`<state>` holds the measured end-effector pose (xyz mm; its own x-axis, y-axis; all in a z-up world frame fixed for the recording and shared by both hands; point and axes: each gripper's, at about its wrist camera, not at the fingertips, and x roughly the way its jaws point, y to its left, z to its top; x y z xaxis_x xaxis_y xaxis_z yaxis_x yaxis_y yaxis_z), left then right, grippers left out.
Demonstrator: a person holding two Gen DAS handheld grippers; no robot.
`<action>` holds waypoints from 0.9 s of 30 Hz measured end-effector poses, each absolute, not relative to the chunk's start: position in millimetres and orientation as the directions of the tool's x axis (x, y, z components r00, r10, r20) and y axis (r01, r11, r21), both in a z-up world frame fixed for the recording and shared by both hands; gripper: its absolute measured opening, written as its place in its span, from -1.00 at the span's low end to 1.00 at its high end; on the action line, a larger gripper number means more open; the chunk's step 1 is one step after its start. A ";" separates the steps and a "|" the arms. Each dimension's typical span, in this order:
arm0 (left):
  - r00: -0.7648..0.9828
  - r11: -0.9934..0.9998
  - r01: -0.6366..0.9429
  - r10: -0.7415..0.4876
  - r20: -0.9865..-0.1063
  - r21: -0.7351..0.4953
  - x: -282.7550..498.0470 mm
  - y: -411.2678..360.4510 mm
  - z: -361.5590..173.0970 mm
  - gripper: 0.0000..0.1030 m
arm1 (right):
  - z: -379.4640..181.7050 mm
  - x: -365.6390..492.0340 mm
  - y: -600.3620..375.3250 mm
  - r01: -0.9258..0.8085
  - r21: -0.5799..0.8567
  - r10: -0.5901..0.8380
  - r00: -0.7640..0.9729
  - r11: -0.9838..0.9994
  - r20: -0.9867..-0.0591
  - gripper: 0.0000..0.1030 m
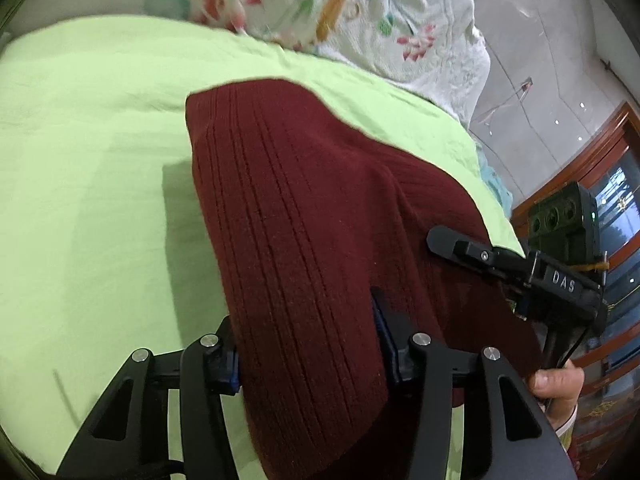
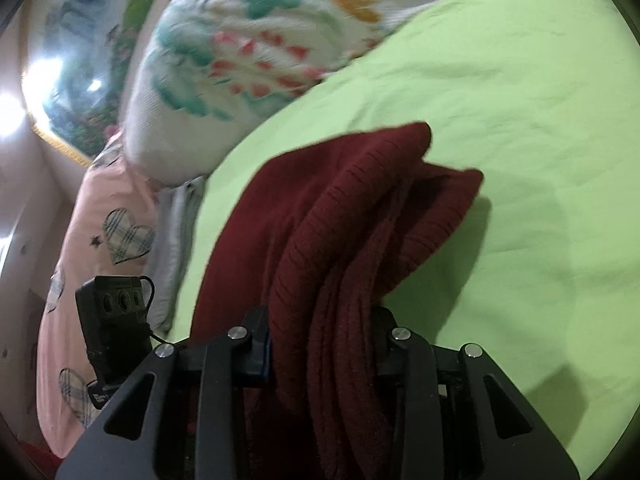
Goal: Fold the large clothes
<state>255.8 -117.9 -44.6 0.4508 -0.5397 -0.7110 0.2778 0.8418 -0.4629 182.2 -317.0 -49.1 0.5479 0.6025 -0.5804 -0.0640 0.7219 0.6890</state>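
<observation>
My left tongs (image 1: 312,364) are clamped on a thick bundle of the dark red knit sweater (image 1: 304,208), and my right tongs (image 2: 320,356) pinch several stacked layers of the same sweater (image 2: 340,220). Both grip it at the near edge, and the rest of it drapes forward from the tongs onto the green bedsheet (image 1: 92,152). Judging by the layers bunched in my right tongs, I think the sweater is already folded at least once, and I have it part lifted by the near edge, but the far end sags unevenly, so a last fold or a tidy laying down is left, I reckon

Beyond the tongs lies a white quilt with bright prints (image 2: 240,60), and off to the left of my right tongs sits a pink pillow with plaid hearts (image 2: 112,220). The sheet ahead is bare, so nothing blocks a fold forward; only the quilt crowds the far side
</observation>
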 end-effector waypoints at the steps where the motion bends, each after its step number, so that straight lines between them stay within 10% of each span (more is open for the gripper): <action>1: 0.461 0.846 0.269 -0.533 -0.709 -0.461 248.6 -105.8 -39.9 -0.02 | -47.9 182.0 -303.5 -0.083 0.698 0.623 0.535 0.711 -0.570 -0.34; 15: 0.501 0.941 0.093 -0.327 -0.802 -0.325 194.8 66.6 -54.0 0.05 | -105.4 205.4 -141.6 -0.178 0.760 0.762 0.355 0.624 -0.542 -0.31; 27: 0.581 0.930 0.061 -0.327 -0.745 -0.362 168.2 82.0 -47.9 0.35 | -103.7 193.1 -169.5 -0.078 0.718 0.678 0.414 0.691 -0.607 0.30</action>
